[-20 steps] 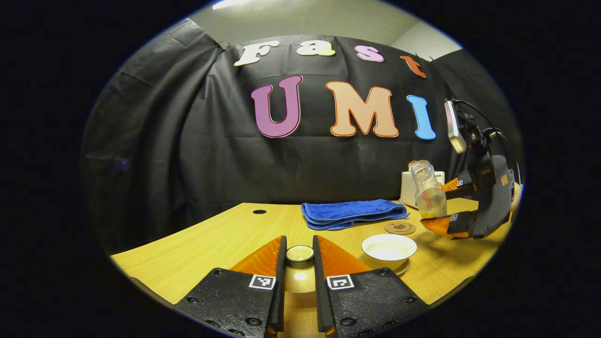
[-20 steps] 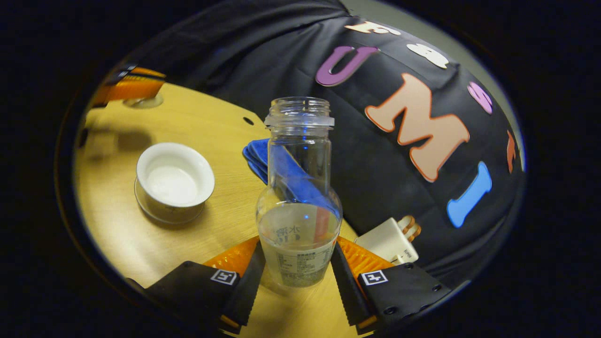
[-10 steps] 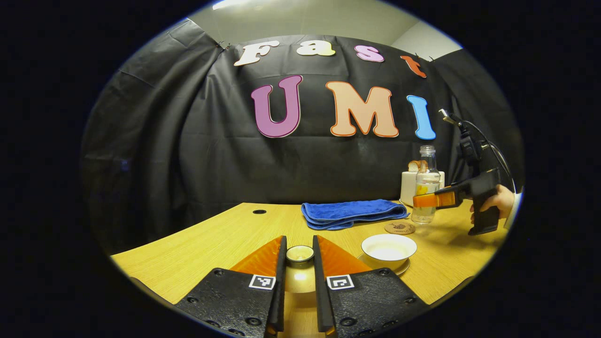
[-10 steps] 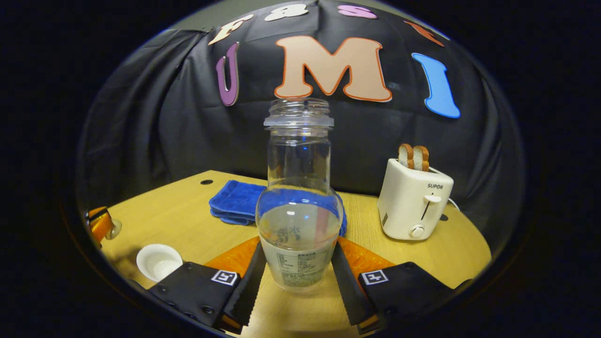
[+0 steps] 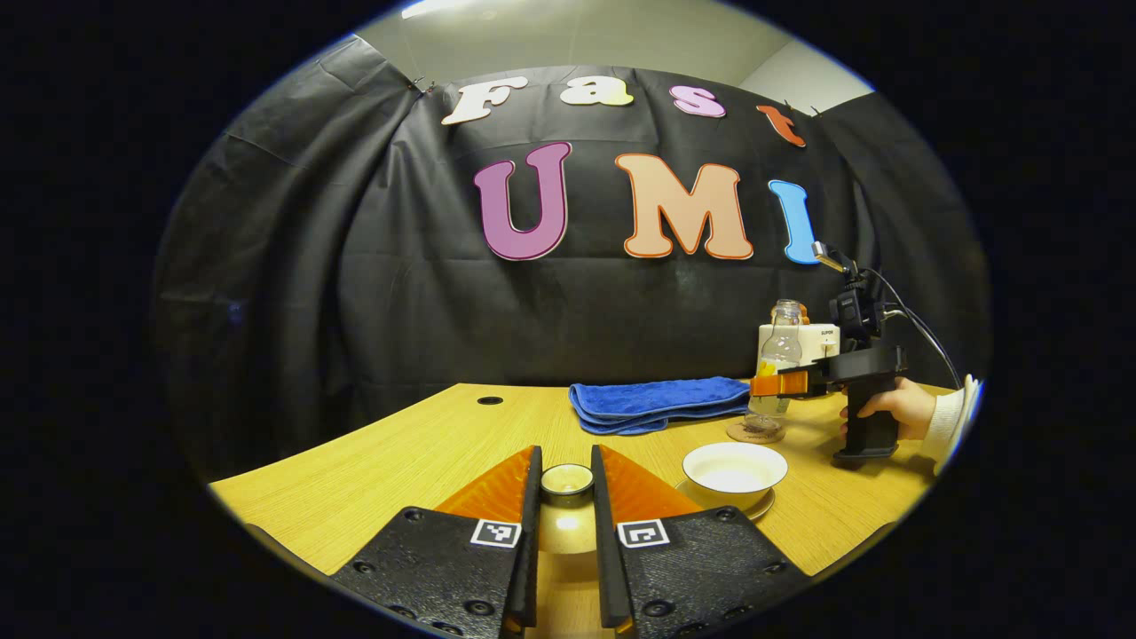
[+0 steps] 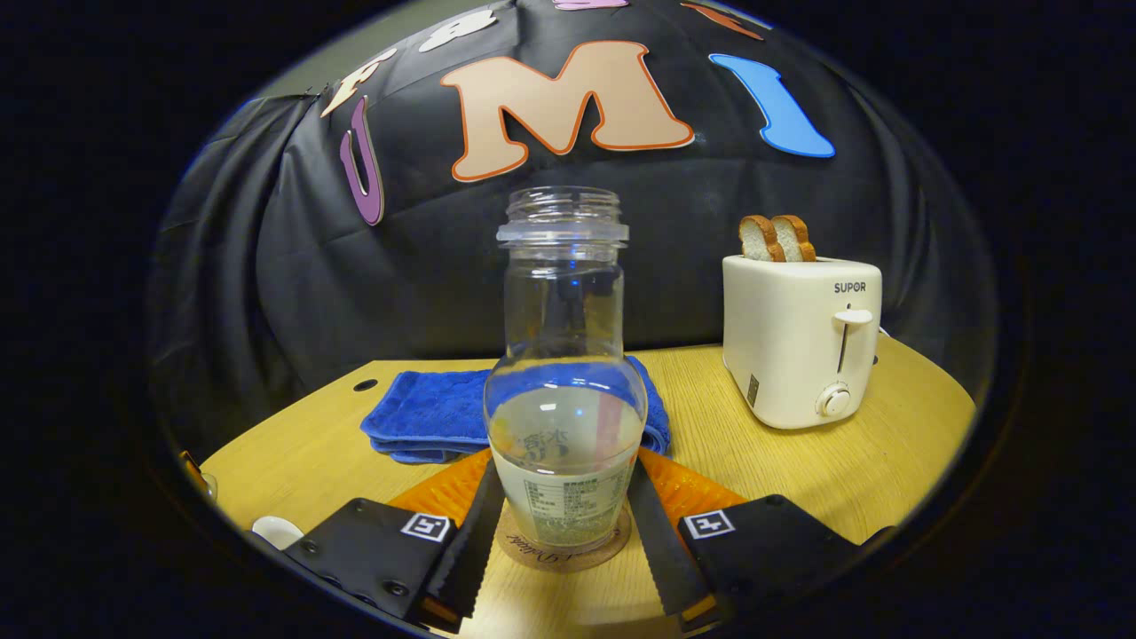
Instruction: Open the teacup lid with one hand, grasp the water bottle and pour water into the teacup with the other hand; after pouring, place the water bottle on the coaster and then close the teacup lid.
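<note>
While gripped, water bottle (image 6: pixel 564 417) fronts towel (image 6: pixel 426 413), toaster (image 6: pixel 799 342) beside.

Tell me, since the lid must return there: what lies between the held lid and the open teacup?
In the left gripper view, bare wooden table separates lid and teacup.

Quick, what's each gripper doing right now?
Left gripper: shut on the lid.
Right gripper: shut on the bottle, which stands on the coaster.

Dim booth, overhead light, sharp centre, fisheye-warped edges.
</note>
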Available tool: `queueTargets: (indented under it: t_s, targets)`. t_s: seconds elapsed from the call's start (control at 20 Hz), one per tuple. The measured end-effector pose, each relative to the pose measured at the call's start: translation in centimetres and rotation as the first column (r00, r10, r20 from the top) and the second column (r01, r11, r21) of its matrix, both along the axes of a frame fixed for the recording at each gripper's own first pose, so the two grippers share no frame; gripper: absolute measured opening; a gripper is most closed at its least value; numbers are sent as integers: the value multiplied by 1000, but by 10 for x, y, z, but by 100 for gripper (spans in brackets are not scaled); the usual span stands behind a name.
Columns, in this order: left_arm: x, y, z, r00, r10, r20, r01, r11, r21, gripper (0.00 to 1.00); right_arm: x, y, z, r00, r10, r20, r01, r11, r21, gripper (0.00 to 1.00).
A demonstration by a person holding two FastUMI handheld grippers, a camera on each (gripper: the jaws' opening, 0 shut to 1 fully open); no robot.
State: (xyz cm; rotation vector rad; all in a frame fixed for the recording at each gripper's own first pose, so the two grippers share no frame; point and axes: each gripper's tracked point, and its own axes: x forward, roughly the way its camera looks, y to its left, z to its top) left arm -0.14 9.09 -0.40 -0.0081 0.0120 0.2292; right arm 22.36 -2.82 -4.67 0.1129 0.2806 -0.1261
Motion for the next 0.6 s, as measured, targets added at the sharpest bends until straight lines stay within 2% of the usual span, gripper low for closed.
queueTargets:
  t_s: [0.6]
  targets:
    - [-1,0,0,1000,0,0,0,1000,0,25,-2,7,-8,1000,25,-13,-25,999,-34,82]
